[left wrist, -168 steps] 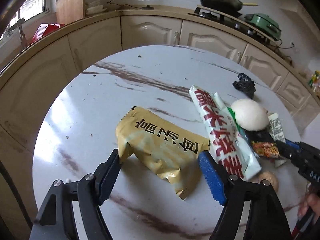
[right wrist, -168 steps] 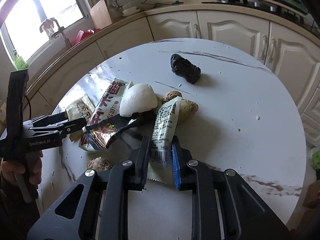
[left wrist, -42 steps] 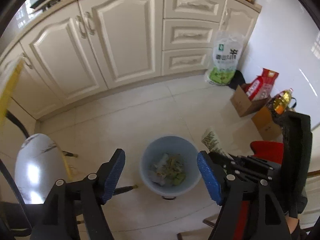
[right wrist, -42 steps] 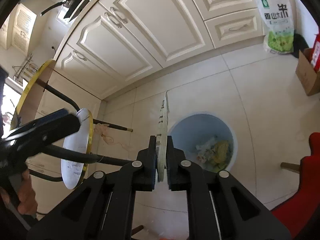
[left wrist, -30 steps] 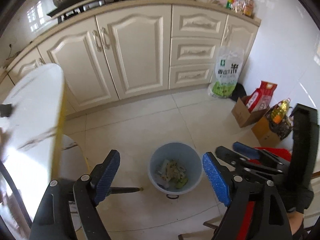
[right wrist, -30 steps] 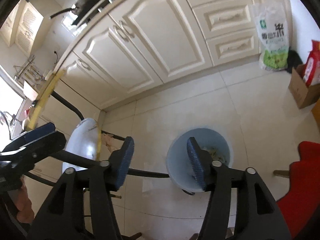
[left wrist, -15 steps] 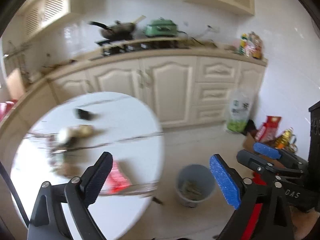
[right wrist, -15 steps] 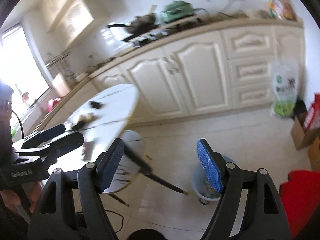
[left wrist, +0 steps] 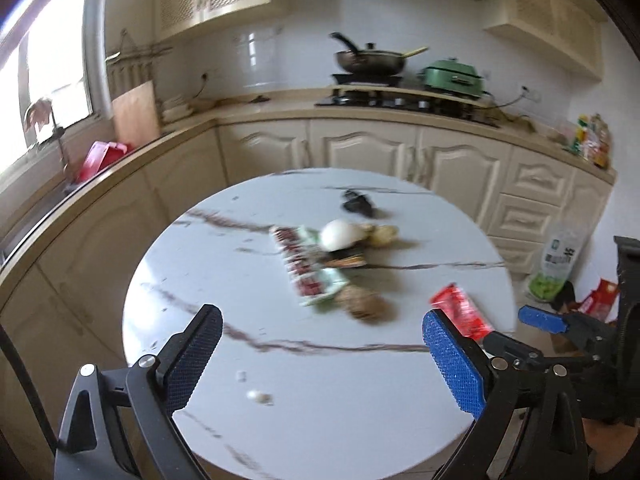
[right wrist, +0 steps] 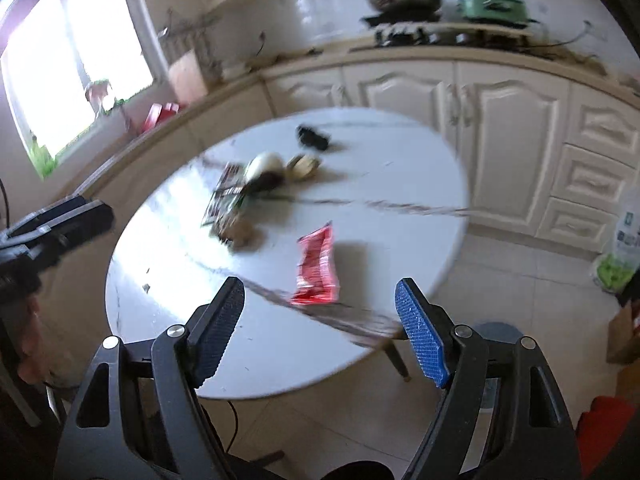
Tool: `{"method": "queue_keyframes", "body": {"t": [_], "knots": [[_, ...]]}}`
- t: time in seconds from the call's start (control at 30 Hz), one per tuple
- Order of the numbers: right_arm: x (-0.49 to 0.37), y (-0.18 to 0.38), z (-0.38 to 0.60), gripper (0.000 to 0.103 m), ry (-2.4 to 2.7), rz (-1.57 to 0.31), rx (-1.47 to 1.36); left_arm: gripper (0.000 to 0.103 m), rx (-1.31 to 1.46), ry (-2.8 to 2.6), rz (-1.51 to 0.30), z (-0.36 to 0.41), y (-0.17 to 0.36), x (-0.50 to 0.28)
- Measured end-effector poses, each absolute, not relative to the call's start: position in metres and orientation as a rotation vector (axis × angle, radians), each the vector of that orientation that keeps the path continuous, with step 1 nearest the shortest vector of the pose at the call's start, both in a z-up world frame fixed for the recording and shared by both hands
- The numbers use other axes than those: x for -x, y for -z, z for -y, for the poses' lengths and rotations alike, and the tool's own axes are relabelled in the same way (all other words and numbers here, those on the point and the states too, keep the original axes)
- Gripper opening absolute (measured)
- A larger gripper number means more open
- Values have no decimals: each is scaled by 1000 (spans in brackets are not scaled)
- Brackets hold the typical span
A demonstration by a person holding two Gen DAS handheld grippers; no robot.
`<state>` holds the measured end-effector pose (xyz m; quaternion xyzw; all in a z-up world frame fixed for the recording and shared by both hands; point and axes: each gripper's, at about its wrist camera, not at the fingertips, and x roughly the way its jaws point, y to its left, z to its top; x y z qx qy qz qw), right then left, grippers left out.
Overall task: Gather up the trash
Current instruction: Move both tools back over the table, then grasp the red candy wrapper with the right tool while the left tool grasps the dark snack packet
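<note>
- Left tool (left wrist: 320, 354) stands wide open, holding nothing, above the round surface (left wrist: 200, 280).
- Right tool (right wrist: 320, 326) stands open and empty too.
- A red wrapper (right wrist: 316, 268) lies near the surface's edge; other trash (left wrist: 312, 268) is piled mid-surface.

One round marble table (left wrist: 304, 412), one red wrapper (left wrist: 460, 312) near its right edge, one red-and-white printed packet (left wrist: 308, 270) — centre, one white ball (left wrist: 340, 234), one black crumpled bag (left wrist: 356, 203) toward the far edge, two brown lumps (left wrist: 364, 304).
</note>
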<state>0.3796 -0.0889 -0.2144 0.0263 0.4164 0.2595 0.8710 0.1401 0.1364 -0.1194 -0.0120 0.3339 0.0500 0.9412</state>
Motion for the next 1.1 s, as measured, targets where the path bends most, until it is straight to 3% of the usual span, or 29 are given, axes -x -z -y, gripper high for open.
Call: {"method": "queue_keyframes", "body": {"t": [0.13,0.33,0.37,0.4,0.8,0.9,1.1], "knots": [[-392,230,70,73,-537,-907,5,99,61,-110,-710,-155,126,-139],[-406,243,53,40,-534,-934,94,99,100,-97,-757,-185,134,-164],[-407,243,52,26,-544,-934,99,99,107,-98,-767,-188,137,-166],[-409,243,51,20,-554,-936,103,99,112,-96,-773,-192,135,-179],[-439,237,50,6,-652,-908,39,97,223,-33,-902,-198,154,-313],[-449,238,47,6,-649,-909,47,98,126,-53,-828,-184,146,-322],[-464,243,54,6,-662,-907,3,98,1,-42,-880,-165,154,-369]]}}
